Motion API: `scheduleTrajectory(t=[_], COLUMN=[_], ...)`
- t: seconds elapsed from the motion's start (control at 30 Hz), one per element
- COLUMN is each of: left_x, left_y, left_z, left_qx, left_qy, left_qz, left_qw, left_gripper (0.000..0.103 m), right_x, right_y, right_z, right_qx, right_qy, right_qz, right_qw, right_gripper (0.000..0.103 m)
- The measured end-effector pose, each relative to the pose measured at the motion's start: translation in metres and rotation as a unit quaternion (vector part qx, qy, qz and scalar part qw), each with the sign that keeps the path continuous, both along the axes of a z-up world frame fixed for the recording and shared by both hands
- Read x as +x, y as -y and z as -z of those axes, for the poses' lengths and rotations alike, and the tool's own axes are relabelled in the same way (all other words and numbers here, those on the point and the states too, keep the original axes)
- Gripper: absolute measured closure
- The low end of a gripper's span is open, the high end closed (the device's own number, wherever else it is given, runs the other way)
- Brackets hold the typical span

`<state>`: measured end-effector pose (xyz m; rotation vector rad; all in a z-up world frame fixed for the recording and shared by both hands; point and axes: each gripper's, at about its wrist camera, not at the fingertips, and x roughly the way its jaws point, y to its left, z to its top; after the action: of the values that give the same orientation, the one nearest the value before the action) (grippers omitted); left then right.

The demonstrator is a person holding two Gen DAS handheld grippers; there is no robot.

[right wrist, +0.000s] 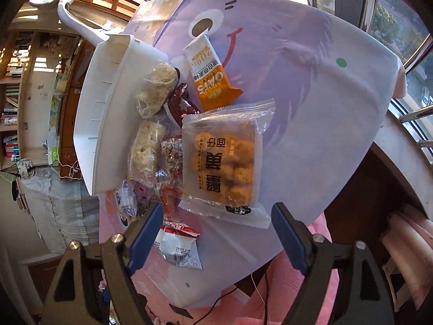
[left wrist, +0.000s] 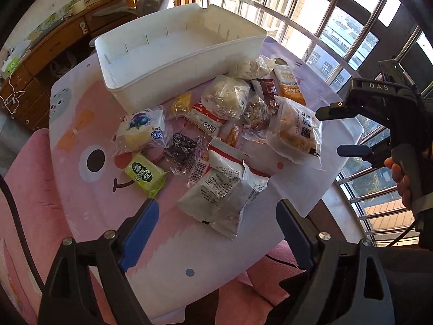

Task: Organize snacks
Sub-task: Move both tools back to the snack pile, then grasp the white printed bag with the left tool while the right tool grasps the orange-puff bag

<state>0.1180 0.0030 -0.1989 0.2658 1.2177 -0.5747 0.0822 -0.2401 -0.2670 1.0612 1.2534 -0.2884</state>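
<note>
An empty white bin stands at the far side of the table; it also shows in the right wrist view. Several snack packets lie in a pile in front of it: a white-and-red bag, a green packet, a blueberry packet, an orange oat bar, and a clear bag of golden puffs. My left gripper is open and empty just in front of the white-and-red bag. My right gripper is open and empty just short of the puff bag.
The round table carries a pink and lilac cartoon cloth. A pink cushion lies at the left. A wooden desk stands behind. Barred windows run along the right, past the table's edge.
</note>
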Motion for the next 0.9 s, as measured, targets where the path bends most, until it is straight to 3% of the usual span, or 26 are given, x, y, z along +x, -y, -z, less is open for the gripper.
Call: scheduleTrajectory(t=[0.33,0.9], left_x=[0.024,0.061], left_y=[0.031,0.066], left_z=[0.042,0.095], left_qx=[0.035,0.071], left_qy=[-0.062,-0.152], left_qz=[0.039,0.066], left_qw=[0.9967,0.9836], left_gripper=[0.013,0.013], right_x=[0.025,0.072], right_y=[0.006,0.002], right_z=[0.021,0.046], right_qx=[0.014,-0.007], right_qy=[-0.024,-0.113], right_qz=[0.042,0.014], right_qw=[0.999,0.993], right_gripper=[0.02,0.014])
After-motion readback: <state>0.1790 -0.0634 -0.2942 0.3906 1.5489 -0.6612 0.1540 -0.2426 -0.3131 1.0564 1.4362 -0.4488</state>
